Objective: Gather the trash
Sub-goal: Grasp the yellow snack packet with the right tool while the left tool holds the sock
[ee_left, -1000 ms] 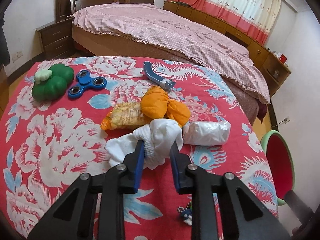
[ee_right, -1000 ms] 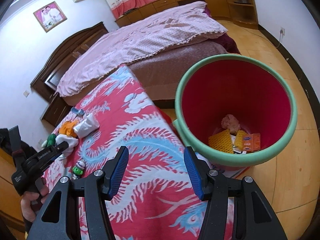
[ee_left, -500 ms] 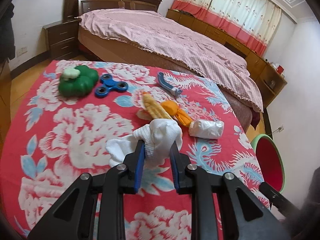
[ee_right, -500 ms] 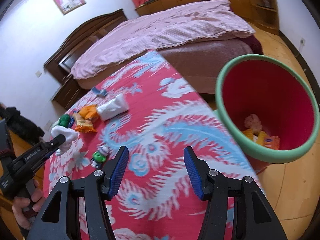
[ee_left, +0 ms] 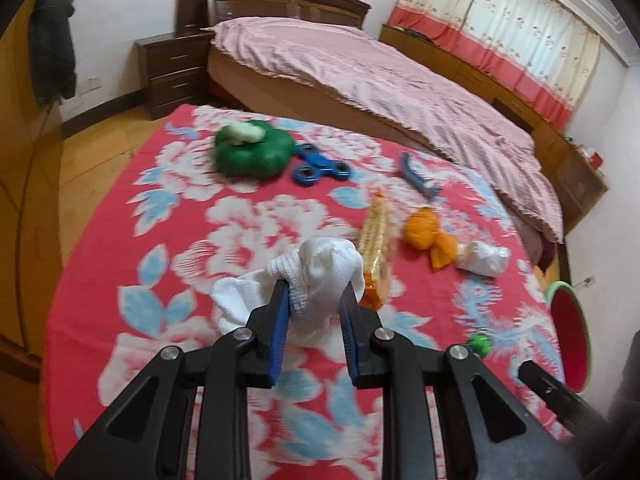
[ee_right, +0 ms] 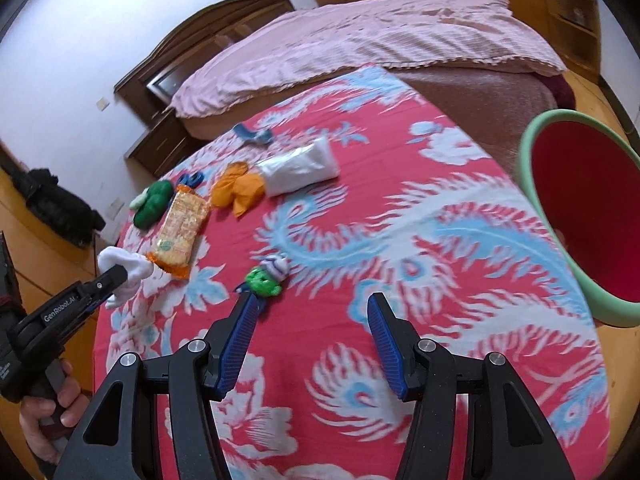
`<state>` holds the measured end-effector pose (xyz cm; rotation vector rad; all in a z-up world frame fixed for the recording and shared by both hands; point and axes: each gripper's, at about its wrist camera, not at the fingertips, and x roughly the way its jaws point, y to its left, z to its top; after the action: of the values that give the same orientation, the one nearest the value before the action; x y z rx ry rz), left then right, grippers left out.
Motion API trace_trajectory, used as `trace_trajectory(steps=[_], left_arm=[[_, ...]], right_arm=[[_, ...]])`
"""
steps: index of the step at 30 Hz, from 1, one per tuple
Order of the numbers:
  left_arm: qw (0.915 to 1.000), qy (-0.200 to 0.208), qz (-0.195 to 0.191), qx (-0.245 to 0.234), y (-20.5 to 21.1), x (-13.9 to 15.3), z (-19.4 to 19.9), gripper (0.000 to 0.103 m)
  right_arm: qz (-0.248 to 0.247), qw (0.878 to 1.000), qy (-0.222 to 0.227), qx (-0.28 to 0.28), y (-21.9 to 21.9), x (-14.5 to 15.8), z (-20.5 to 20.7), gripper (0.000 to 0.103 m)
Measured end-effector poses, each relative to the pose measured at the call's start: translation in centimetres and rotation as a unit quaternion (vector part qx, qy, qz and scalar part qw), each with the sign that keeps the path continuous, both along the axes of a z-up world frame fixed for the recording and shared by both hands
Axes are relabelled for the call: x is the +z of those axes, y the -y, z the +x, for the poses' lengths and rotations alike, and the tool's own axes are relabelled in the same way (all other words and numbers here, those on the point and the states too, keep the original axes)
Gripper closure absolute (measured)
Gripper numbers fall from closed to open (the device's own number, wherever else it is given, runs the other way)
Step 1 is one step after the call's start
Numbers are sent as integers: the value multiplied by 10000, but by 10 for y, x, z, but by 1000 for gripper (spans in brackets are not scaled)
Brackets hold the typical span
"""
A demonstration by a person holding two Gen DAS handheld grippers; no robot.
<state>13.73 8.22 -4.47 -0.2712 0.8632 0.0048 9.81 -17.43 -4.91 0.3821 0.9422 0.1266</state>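
Left gripper (ee_left: 314, 300) pinched the white cloth (ee_left: 316, 276), angled down over the table.
The right gripper (ee_right: 308, 320) hung spread and empty above the red flowered tablecloth (ee_right: 400, 208), the small green toy (ee_right: 266, 276) just ahead. Beyond lay the snack packet (ee_right: 182, 228), orange wrapper (ee_right: 236, 190), white bag (ee_right: 300, 166); the bin (ee_right: 580, 208) stood right.

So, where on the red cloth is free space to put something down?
The widest free patch lies between the small green figure, the white wrapper and the green-rimmed bin. The near cloth below the right gripper is also bare. It is crowded on the far side: snack packet, orange wrapper, green toy.
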Motion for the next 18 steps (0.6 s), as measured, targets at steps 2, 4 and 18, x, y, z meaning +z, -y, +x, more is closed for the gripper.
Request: trace_trajectory(steps=[2,4,18], left_arm=[[9999,-62,22,146,-11,-5,-2,79],[9996,-138,37,248,-19,-9,-3,79],[9989,-251,-113,371,-43,-25,-8,79]], right_arm=[[-1,10000,-14,76,-7,-1,2,44],[-14,9999,-26,138,-14,-2,4,44],[-222,9986,57,483,-55,0,21,44]])
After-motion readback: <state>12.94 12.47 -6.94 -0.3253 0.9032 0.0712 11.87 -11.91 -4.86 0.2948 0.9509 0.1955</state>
